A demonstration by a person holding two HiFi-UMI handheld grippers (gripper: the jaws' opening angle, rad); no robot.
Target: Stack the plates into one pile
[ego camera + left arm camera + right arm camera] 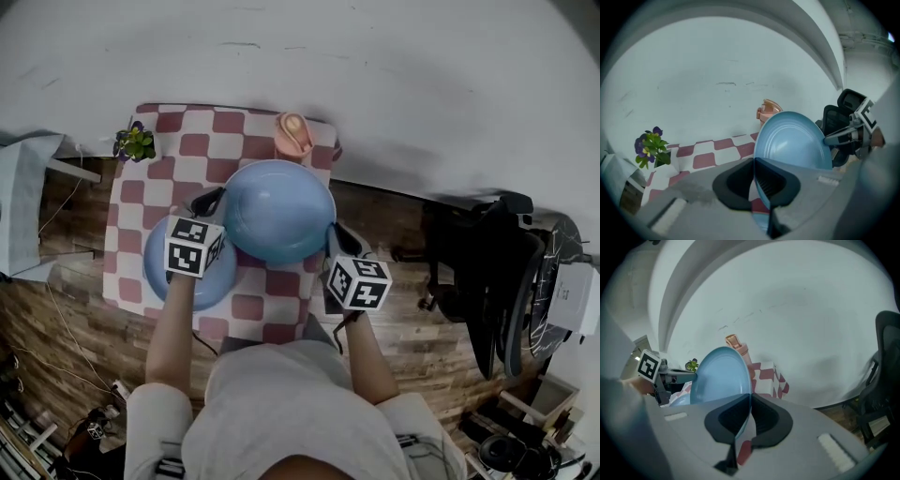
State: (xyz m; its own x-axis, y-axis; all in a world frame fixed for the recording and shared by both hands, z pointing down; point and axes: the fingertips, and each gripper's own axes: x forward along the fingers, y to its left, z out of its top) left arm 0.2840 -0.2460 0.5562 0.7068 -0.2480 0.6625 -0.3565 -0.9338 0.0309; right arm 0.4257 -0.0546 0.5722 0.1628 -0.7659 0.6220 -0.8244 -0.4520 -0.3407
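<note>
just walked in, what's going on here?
A person is working two handheld tools over a checkered table. The left tool and the right tool are each clamped on opposite rims of a large blue plate, which looks lifted off the cloth. A second blue plate lies flat on the table, partly under the left tool, so the pile is not yet made. A pink cup and a small plant sit at the far edge.
</note>
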